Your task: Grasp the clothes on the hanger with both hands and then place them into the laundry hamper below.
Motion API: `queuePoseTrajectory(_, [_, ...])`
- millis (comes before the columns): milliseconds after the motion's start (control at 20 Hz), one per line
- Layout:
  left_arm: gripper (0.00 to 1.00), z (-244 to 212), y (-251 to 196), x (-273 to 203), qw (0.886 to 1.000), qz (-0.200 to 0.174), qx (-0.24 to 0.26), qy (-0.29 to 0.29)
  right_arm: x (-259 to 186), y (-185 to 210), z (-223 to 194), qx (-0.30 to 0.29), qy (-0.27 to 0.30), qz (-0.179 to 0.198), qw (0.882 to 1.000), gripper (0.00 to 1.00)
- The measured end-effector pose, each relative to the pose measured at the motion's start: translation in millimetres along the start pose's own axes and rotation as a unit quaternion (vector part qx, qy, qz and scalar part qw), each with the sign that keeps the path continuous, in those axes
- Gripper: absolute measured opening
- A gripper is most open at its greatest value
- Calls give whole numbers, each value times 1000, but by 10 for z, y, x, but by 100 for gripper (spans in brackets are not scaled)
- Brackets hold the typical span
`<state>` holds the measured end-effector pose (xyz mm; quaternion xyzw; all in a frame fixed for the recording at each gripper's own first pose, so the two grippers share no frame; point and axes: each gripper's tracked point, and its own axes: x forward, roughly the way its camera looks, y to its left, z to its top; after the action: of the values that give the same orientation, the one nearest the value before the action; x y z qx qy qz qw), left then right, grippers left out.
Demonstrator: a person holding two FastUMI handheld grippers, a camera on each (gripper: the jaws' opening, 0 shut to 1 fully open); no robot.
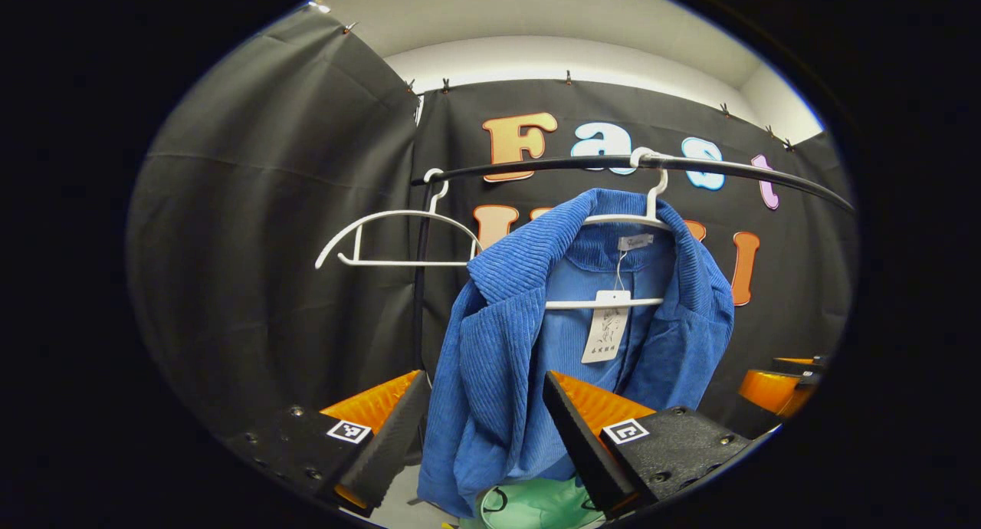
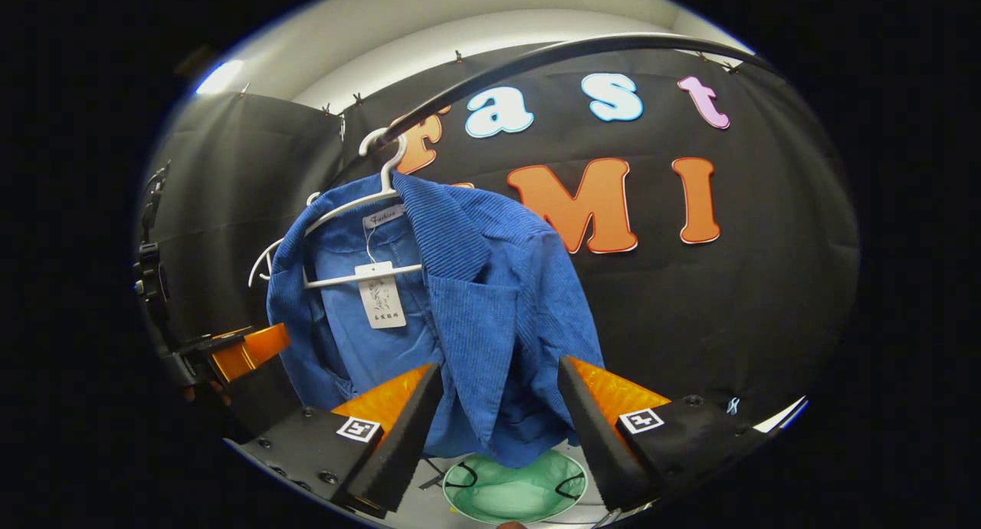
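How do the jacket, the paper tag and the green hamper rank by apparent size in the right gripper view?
1. jacket
2. hamper, partly hidden and farther off, so this is unsure
3. paper tag

ribbed corduroy jacket [image 1: 498, 337], smooth plastic hanger [image 1: 640, 215]

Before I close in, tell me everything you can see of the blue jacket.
The blue jacket is ribbed, corduroy-looking cloth with a smoother lining. It hangs open on a white hanger hooked over the black rail, a paper tag dangling at the collar. Its hem drops toward the green hamper. Neither open hand-held gripper touches it.
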<state>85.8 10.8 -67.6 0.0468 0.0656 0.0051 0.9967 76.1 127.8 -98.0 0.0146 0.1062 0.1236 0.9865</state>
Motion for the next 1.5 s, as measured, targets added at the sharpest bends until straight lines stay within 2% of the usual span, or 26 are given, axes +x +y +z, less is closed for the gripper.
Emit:
queuePoseTrajectory(50, [95,-11,-2,29,1000,0,-2,2,76,33,-19,1,3,2,1000,98])
queuePoseTrajectory(150, [92,-33,11,91,1000,3,-4,7,210,77,-42,4,6,6,1000,98])
queuePoseTrajectory(200, [95,-34,14,115,1000,5,-5,8,275,95,-48,3,7,7,1000,98])
queuePoseTrajectory(450, [95,-70,62,246,1000,16,-6,15,576,197,-83,-5,6,17,1000,98])
queuePoseTrajectory(500, [95,-80,78,272,1000,19,-6,15,635,203,-103,-5,7,19,1000,89])
queuePoseTrajectory(650, [94,-119,105,339,999,27,-7,20,841,203,-143,-2,11,25,1000,92])
queuePoseTrajectory(700, [93,-125,104,349,999,27,-9,21,901,214,-164,3,16,31,999,86])
queuePoseTrajectory(750, [93,-129,99,363,999,27,-12,23,962,224,-183,12,20,40,999,75])
queuePoseTrajectory(800, [89,-135,102,374,999,27,-14,23,989,246,-190,25,25,54,998,80])
queuePoseTrajectory(850, [81,-119,100,372,999,27,-15,22,1013,272,-201,42,31,70,996,60])
queuePoseTrajectory(900, [74,-114,102,385,999,27,-13,20,1036,294,-193,60,36,84,994,57])
queuePoseTrajectory(950, [68,-102,91,385,999,25,-12,19,1059,296,-172,76,37,95,992,45])
queuePoseTrajectory(1000, [56,-83,92,384,999,25,-11,17,1083,276,-145,88,37,101,990,34])
queuePoseTrajectory(1050, [52,-63,92,381,1000,25,-10,16,1090,252,-126,96,40,107,989,27])
queuePoseTrajectory(1100, [43,-59,75,384,1000,22,-8,16,1092,249,-123,104,44,116,987,10])
queuePoseTrajectory(1300, [12,-30,51,376,1000,20,1,11,1065,201,-82,117,43,136,983,9])
queuePoseTrajectory(1400, [2,-4,5,336,1000,14,1,4,1053,191,-73,107,36,134,984,9])
queuePoseTrajectory(1500, [2,47,-22,311,1000,3,-2,1,1035,215,-77,97,31,134,986,9])
